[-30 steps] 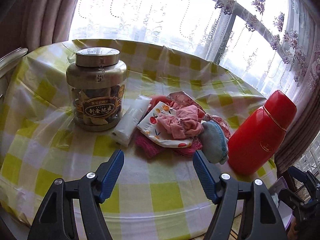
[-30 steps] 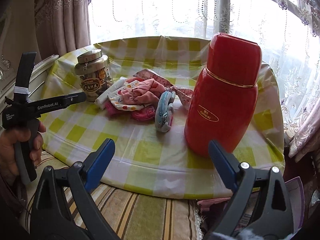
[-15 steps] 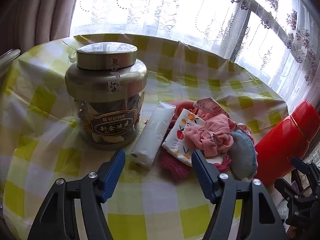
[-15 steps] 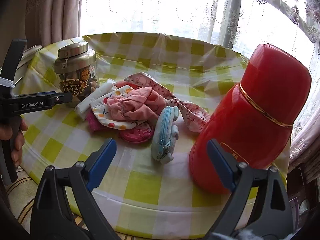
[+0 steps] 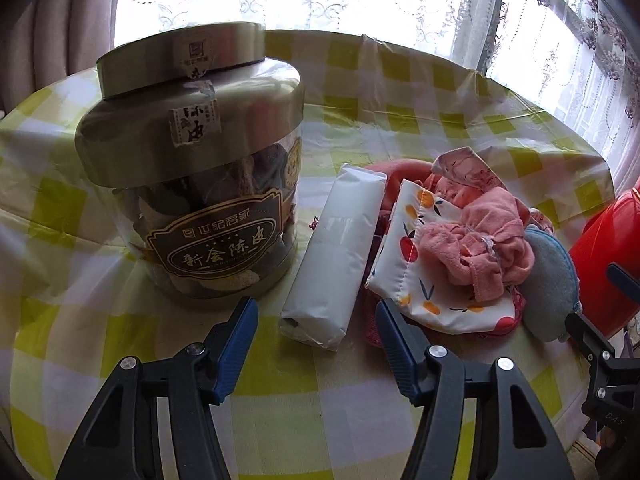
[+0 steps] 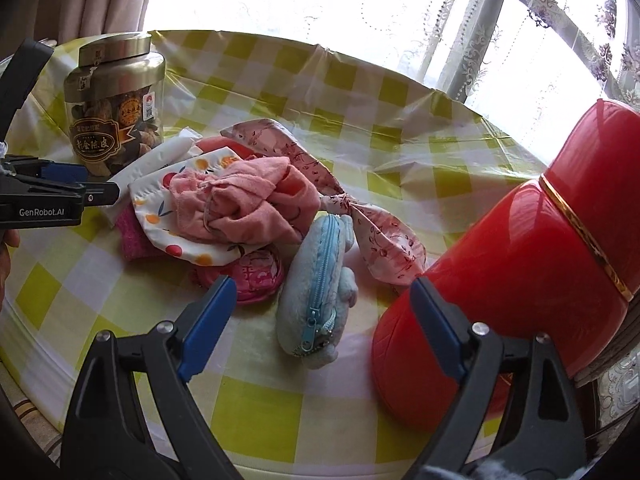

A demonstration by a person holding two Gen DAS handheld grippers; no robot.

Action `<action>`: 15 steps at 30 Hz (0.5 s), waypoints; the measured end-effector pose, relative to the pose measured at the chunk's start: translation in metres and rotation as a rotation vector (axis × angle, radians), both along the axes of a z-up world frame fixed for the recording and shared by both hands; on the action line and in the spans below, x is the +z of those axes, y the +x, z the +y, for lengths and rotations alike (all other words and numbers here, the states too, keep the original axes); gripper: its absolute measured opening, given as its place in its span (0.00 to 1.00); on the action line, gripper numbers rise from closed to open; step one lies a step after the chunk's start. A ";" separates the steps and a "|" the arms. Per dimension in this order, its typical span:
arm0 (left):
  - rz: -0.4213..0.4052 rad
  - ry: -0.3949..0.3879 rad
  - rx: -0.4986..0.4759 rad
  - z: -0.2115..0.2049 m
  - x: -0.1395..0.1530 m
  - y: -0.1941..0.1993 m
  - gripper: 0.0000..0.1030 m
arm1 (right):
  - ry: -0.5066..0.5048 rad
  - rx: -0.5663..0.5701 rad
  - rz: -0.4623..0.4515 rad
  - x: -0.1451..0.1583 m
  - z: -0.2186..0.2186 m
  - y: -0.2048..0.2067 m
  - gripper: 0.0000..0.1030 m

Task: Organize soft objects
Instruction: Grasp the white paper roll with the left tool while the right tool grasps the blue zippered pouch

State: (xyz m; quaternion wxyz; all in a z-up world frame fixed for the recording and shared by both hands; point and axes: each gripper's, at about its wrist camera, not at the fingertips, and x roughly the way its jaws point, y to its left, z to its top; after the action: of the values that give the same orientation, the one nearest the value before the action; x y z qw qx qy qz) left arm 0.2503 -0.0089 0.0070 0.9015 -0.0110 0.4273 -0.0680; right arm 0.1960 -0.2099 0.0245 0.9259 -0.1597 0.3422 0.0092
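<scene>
The tablecloth (image 5: 420,92) looks like thin glossy plastic with creases that catch the light. The jar (image 5: 192,152) has a brushed metal lid and shoulder, matt grey, and a clear body with a printed label. The tissue pack (image 5: 336,256) is in smooth white plastic film. The pink cloth (image 6: 244,204) is soft terry, rough and matt. The fruit-print pouch (image 5: 416,248) is smooth stitched fabric. The blue zip pouch (image 6: 316,280) is fuzzy plush. The red thermos (image 6: 532,248) is glossy with a gold metal band.

A lidded jar (image 5: 192,184) and a red flask (image 6: 532,256) stand well apart on the checked worktop (image 6: 360,120); lace curtains (image 6: 520,20) hang behind.
</scene>
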 end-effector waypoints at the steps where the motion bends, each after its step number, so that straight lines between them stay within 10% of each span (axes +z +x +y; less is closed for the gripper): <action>1: 0.003 0.018 -0.004 -0.002 -0.002 0.002 0.60 | -0.017 0.003 -0.006 -0.002 0.003 0.001 0.87; 10: 0.036 0.084 -0.009 -0.008 -0.021 0.017 0.54 | -0.087 -0.009 -0.006 -0.018 0.013 0.015 0.81; 15: 0.031 0.111 -0.019 -0.016 -0.026 0.025 0.46 | -0.070 -0.053 0.050 -0.033 0.005 0.027 0.52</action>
State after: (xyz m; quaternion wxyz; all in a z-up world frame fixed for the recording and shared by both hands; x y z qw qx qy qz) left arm 0.2750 -0.0250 -0.0191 0.8934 0.0422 0.4442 -0.0525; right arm 0.2233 -0.2047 -0.0085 0.9108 -0.1824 0.3695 -0.0234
